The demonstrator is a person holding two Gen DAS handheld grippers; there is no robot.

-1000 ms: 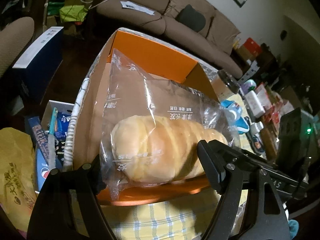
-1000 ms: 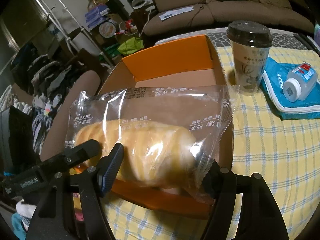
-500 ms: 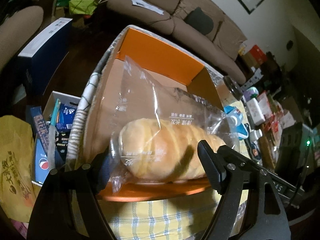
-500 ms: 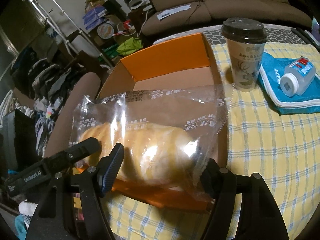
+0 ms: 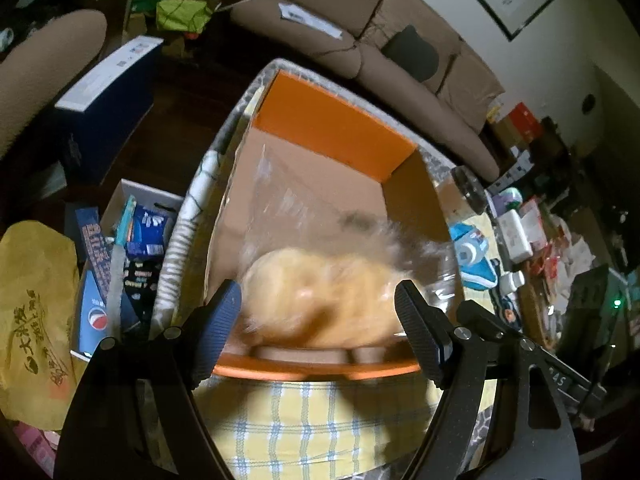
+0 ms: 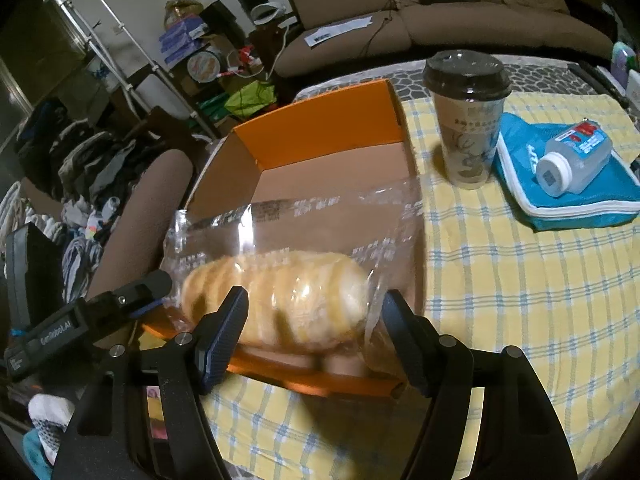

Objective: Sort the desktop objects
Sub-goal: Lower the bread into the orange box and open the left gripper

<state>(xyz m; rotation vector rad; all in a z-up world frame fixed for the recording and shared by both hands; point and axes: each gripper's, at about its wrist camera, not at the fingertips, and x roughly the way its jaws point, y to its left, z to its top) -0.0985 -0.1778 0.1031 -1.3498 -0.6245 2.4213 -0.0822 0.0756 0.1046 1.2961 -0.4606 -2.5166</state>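
Both tools, left (image 5: 318, 312) and right (image 6: 316, 316), clamped on bagged bread (image 6: 276, 296) over orange box (image 6: 320, 132); next, lower and release inside

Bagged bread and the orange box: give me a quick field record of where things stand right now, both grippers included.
item: bagged bread, loaf in a clear printed wrapper
position: over the near end of the open orange box; contact with the box floor cannot be told
left gripper: pads at either side of the loaf; grip unclear, view blurred
right gripper: jaws around the loaf's right end; pad contact unclear
box contents: nothing else visible inside
still on checked tablecloth: lidded paper cup, small plastic bottle lying on a blue pouch
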